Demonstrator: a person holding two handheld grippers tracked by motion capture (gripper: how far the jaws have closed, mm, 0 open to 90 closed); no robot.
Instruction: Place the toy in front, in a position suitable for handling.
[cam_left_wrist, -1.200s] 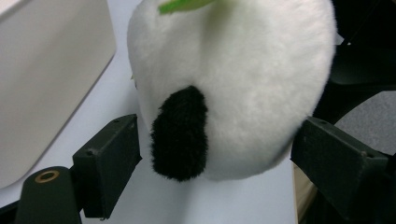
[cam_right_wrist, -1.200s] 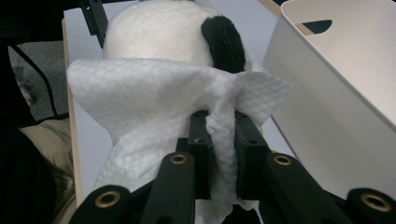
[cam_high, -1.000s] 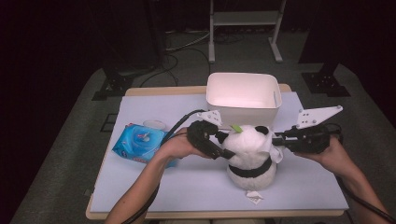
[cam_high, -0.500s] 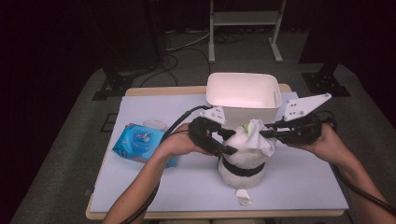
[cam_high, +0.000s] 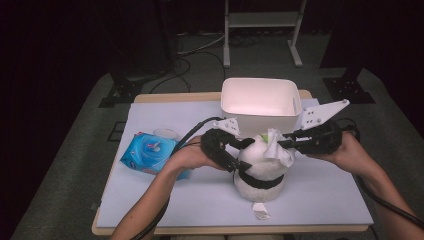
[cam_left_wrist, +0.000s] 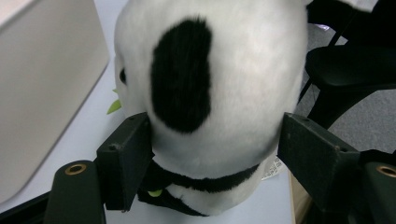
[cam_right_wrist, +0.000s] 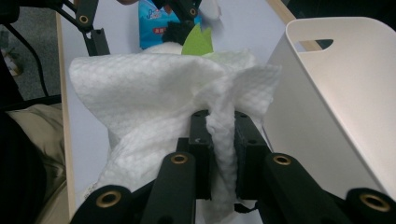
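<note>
Where wipe (cam_right_wrist: 154, 93) drapes, panda toy (cam_high: 261, 167) top hidden.

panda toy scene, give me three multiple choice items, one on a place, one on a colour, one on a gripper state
1. Where does the white bin stand?
A. behind the panda toy, farther from the person
B. on the floor
C. on top of the wipes pack

2. What colour is the wipes pack?
A. red
B. blue
C. black

3. What does the right gripper hold?
A. nothing
B. the bin's rim
C. a white wipe

Answers:
1 A, the high view shows it on the table just beyond the toy.
2 B, its wrapper is blue.
3 C, the right gripper view shows the wipe pinched between the shut jaws.
</note>
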